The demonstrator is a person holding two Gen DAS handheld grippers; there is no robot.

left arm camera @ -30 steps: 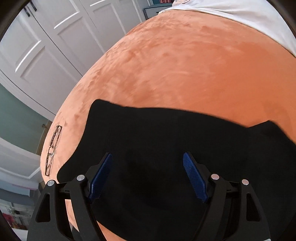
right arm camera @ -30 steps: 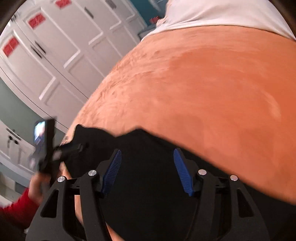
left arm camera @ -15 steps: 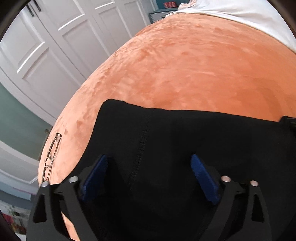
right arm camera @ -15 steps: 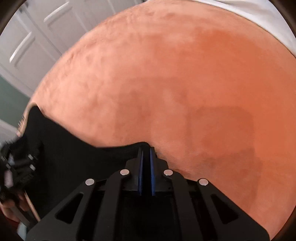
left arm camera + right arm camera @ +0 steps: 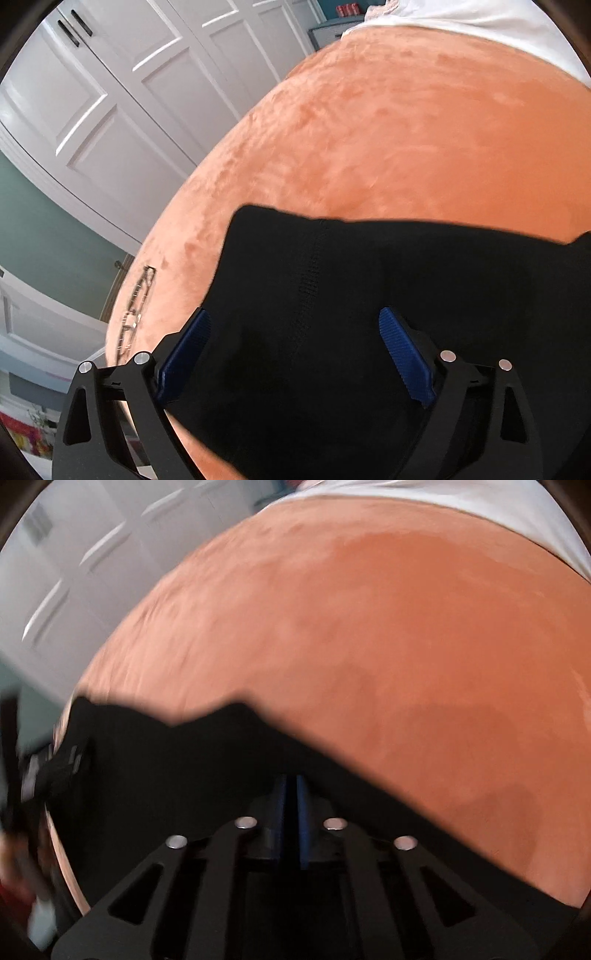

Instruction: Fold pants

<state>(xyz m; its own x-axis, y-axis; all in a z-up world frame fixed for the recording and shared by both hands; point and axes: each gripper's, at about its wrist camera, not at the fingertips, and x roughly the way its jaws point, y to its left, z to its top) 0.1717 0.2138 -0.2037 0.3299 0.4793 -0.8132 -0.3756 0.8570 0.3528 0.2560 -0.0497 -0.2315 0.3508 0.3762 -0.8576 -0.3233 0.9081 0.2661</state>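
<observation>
The black pants (image 5: pixel 332 295) lie on an orange velvety bed cover (image 5: pixel 406 129). My left gripper (image 5: pixel 295 332) is open with its blue pads wide apart, just above the pants near their left end. In the right wrist view the pants (image 5: pixel 166 768) stretch from the left edge under my right gripper (image 5: pixel 291 786), whose blue pads are pressed together on the pants' far edge. That view is blurred by motion. The other gripper and a hand show blurred at its left edge (image 5: pixel 22 775).
A pair of glasses (image 5: pixel 136 310) lies on the cover near its left edge. White panelled cupboard doors (image 5: pixel 110 92) stand beyond the bed on the left. A white sheet (image 5: pixel 480 22) covers the far end of the bed.
My right gripper closed on the pants' edge and has moved with it; its view is now blurred. My left gripper stayed open over the pants and shifted slightly.
</observation>
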